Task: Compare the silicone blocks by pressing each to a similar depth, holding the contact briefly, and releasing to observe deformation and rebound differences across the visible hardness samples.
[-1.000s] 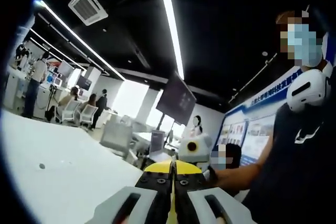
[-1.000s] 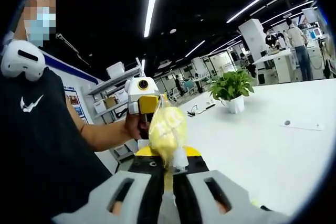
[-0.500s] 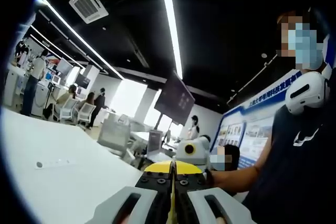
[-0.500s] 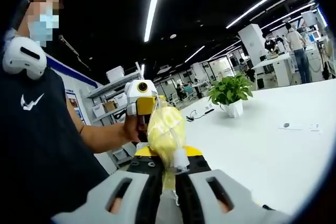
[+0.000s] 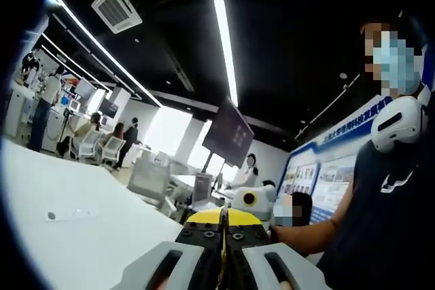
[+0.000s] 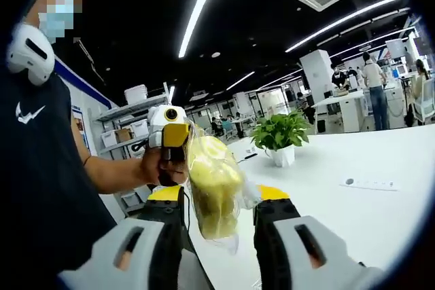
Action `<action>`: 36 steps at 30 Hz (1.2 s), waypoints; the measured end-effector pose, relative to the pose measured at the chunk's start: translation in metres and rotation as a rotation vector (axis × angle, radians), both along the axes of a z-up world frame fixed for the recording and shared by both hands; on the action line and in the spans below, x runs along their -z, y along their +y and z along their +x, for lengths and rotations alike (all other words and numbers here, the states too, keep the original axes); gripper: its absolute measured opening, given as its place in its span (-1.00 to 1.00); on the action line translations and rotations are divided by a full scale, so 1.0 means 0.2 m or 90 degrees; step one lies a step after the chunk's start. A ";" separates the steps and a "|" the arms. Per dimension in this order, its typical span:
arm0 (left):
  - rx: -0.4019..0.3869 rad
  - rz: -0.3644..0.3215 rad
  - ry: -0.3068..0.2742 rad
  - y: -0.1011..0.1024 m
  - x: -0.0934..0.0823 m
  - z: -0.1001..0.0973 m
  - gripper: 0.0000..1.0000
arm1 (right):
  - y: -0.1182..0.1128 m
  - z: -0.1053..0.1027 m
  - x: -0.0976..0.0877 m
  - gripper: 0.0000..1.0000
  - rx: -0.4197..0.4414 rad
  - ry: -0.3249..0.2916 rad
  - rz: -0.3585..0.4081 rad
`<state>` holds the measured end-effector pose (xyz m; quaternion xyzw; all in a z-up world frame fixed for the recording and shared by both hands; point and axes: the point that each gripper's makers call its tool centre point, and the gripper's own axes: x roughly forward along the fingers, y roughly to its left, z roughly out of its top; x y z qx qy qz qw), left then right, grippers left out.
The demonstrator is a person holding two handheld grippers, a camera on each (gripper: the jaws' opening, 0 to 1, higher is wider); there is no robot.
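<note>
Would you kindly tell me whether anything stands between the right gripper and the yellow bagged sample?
Nothing visible does. The yellow bagged sample hangs from the left gripper, straight between the open jaws of the right gripper. Only its own clear bag wraps it.

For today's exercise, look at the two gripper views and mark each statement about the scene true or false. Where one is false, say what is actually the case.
1. The right hand-held gripper has its jaws spread apart. True.
2. A yellow object in a clear bag sits between the right hand-held gripper's jaws. True.
3. The left hand-held gripper has its jaws wide open. False: in the left gripper view they are closed together with only a thin seam between them.
4. A potted green plant stands on the white table. True.
5. The ceiling lights are round bulbs. False: they are long light strips.
6. The person wears a white shirt. False: the top is dark.
</note>
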<state>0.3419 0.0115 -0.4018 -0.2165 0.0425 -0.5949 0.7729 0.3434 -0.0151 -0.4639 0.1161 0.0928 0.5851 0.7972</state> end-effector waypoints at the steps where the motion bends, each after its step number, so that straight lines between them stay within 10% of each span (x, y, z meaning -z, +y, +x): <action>1: -0.001 -0.001 0.001 0.01 0.00 0.00 -1.00 | 0.00 0.01 0.00 -0.08 0.005 -0.003 0.002; 10: -0.008 -0.009 0.006 0.02 0.00 0.01 -1.00 | 0.01 0.07 -0.02 0.93 0.054 -0.020 0.019; 36: -0.075 -0.036 0.079 0.10 0.10 0.13 -1.00 | -0.22 0.13 0.21 0.93 0.142 -0.023 -0.068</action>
